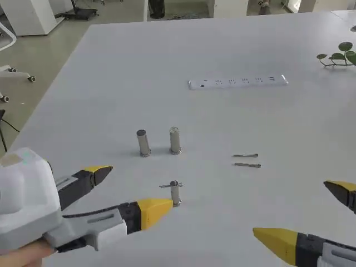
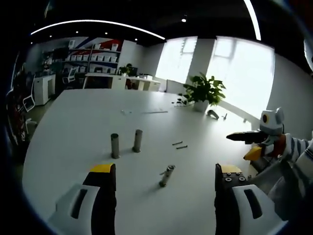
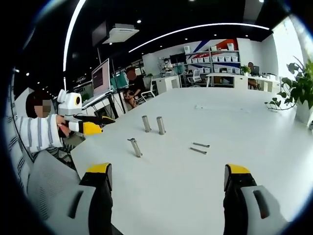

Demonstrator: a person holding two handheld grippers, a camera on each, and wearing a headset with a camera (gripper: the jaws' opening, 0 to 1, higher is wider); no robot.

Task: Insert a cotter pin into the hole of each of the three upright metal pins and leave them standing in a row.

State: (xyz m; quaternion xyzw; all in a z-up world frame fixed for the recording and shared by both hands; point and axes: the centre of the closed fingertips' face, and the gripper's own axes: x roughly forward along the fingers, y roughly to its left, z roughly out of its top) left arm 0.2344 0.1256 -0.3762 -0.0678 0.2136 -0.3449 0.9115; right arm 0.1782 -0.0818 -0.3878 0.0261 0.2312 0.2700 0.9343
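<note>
A wide white bench [image 1: 111, 67] was seen in an open office, with shelves [image 2: 93, 56] along the far wall, bright windows [image 2: 244, 68] at one side and light strips [image 2: 98, 22] on a dark ceiling. A white power strip [image 1: 238, 82] was laid flat towards the far side of the bench, and a potted plant [image 2: 203, 90] was set near one edge. The left edge of the bench was seen running diagonally in the head view, with bare floor [image 1: 33, 50] beyond it. Much bare surface was left around the work on every side.

Two plain metal pins [image 1: 143, 143] were stood upright side by side, apart from each other. A third pin [image 1: 176, 194] was stood nearer the person, its long axis vertical in the head view. A cotter pin [image 1: 168, 185] was passed crosswise through its top and stuck out to the left. Two loose cotter pins [image 1: 245, 155] were laid flat to the right, close and roughly parallel, with their long axes running left to right.

The left gripper [image 1: 141, 186] was held low beside the third pin, its jaws spread wide with nothing between them. The right gripper [image 1: 290, 207] was held well to the right, its jaws likewise spread wide and empty.
</note>
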